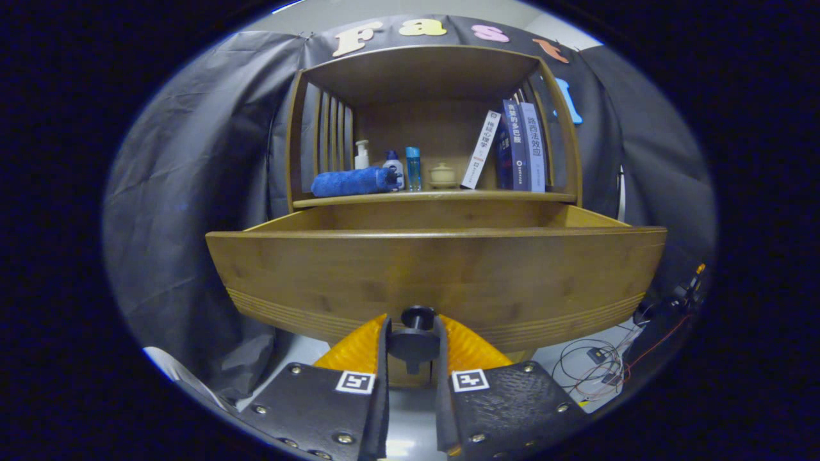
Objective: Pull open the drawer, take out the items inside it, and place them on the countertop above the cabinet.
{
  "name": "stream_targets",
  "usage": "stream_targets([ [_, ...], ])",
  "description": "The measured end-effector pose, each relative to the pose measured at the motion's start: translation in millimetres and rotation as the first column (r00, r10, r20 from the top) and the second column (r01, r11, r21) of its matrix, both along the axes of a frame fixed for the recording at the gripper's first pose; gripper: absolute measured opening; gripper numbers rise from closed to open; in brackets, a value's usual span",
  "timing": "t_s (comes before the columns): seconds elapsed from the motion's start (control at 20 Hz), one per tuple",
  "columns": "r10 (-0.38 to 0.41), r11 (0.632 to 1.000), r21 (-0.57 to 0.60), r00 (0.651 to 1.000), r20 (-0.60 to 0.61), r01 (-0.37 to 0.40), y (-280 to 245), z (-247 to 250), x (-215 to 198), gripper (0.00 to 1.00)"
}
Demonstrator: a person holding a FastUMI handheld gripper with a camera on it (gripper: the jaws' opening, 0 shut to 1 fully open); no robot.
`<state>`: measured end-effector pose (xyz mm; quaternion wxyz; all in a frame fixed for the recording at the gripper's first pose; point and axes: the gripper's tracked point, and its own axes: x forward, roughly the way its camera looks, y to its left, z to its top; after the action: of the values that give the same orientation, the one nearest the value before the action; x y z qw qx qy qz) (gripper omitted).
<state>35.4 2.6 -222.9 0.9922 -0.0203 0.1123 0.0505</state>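
A wooden cabinet's drawer (435,275) stands pulled out toward me, its broad front panel just ahead of my fingers. My gripper (413,339) is shut on the drawer's dark round knob (416,336), one finger on each side of it. The drawer's inside is hidden behind its front panel, so what lies in it cannot be seen. Above the drawer runs the countertop (435,197), which carries a rolled blue towel (353,182), several small bottles (413,168), a small lidded jar (442,175) and several upright books (519,148).
A roofed shelf frame with slatted sides (419,70) encloses the countertop. Black cloth hangs behind and on both sides. Loose cables and small electronics (602,365) lie on the floor at the lower right, beneath the drawer.
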Motion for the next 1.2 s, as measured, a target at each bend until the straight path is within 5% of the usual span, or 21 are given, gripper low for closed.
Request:
stream_targets([
  [0.15, 0.0, 0.999, 0.036, 1.0, -0.027, 0.001, 1.8, -4.3, -7.8, 0.3],
  [0.25, 0.02, 0.997, 0.077, 0.996, -0.085, -0.013, 3.3, -7.4, -10.5, 0.4],
  [0.5, -0.038, 0.994, 0.099, 0.986, -0.16, 0.054, -17.4, 7.0, -17.0, 0.99],
  [0.95, -0.023, 0.993, 0.115, 0.99, -0.138, 0.039, 2.3, 87.0, -10.4, 0.99],
  [1.2, -0.042, 0.997, 0.059, 0.989, -0.141, 0.051, 1.3, 96.4, 37.4, 0.99],
])
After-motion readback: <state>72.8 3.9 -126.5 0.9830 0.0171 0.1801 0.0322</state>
